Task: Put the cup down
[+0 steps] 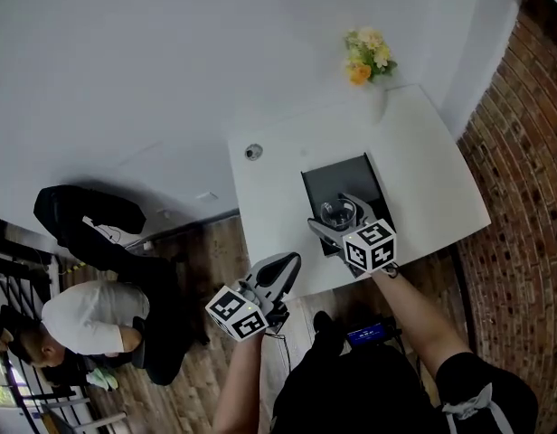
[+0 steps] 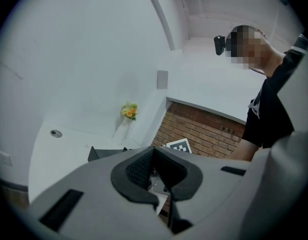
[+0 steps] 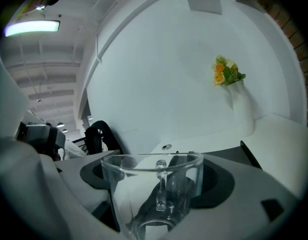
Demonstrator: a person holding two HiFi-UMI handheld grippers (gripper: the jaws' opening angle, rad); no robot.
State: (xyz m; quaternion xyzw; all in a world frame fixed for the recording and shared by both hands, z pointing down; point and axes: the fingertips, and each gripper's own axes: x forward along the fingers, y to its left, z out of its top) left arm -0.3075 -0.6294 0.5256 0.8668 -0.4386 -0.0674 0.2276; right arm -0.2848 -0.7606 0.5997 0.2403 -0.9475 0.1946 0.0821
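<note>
A clear glass cup (image 1: pixel 340 212) with a handle stays upright between the jaws of my right gripper (image 1: pixel 335 218), which is shut on it. It hangs over a black square panel (image 1: pixel 345 180) set into the white counter (image 1: pixel 428 165); whether the cup touches the panel cannot be told. The right gripper view has the cup (image 3: pixel 144 184) filling the space between the jaws of the right gripper (image 3: pixel 156 186), handle facing the camera. My left gripper (image 1: pixel 283 266) sits off the counter's near edge, shut with nothing in it; its pads (image 2: pixel 139 171) nearly meet.
A white vase of yellow flowers (image 1: pixel 368 58) stands at the counter's far corner against the wall. A small round metal fitting (image 1: pixel 252 152) lies in the counter's left part. A brick wall (image 1: pixel 523 152) runs on the right. A person (image 1: pixel 84 322) crouches on the wooden floor at the left.
</note>
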